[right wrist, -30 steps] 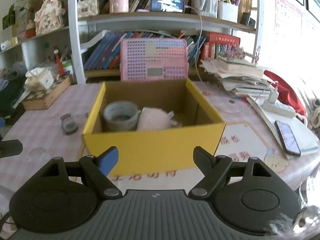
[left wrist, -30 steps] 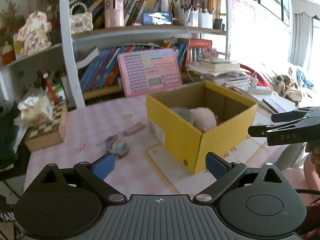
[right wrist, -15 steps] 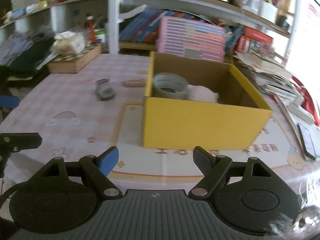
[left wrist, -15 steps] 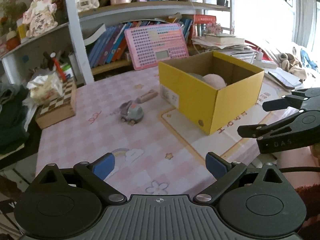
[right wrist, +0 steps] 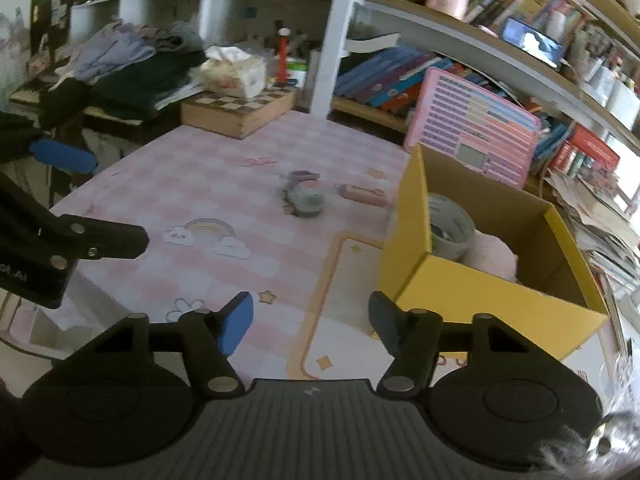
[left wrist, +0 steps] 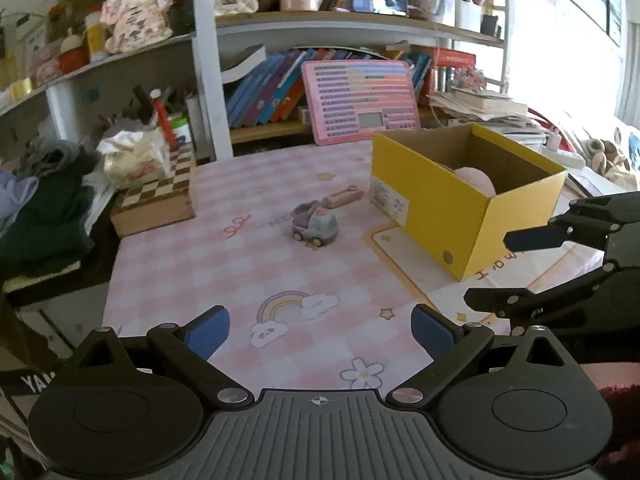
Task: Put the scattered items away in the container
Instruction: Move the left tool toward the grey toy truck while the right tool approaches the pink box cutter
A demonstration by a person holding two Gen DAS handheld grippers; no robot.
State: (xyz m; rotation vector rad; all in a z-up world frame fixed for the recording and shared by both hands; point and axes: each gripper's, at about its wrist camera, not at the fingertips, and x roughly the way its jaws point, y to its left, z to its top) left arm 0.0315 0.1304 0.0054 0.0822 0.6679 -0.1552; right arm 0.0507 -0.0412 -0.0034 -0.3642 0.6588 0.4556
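Note:
A yellow cardboard box (left wrist: 448,204) (right wrist: 476,296) stands on the pink checked tablecloth. It holds a grey tape roll (right wrist: 450,226) and a pink soft item (right wrist: 494,252) (left wrist: 474,178). A small grey toy car (left wrist: 316,224) (right wrist: 305,199) sits on the cloth left of the box. A pinkish stick-shaped item (left wrist: 342,197) (right wrist: 362,195) lies just behind it. My left gripper (left wrist: 320,330) is open and empty, low over the table's front edge. My right gripper (right wrist: 310,322) is open and empty, near the box's front corner; it also shows at the right of the left wrist view (left wrist: 520,268).
A checkered wooden box (left wrist: 154,204) with a tissue pack (left wrist: 134,158) sits at the table's left. A pink tablet toy (left wrist: 360,100) leans against the bookshelf behind. Dark clothes (left wrist: 44,204) pile at far left. Papers (right wrist: 600,216) stack right of the box.
Both grippers have pulled back from the box and swung left; the toy car and stick item now lie nearer the middle of both views. Both stay open and empty.

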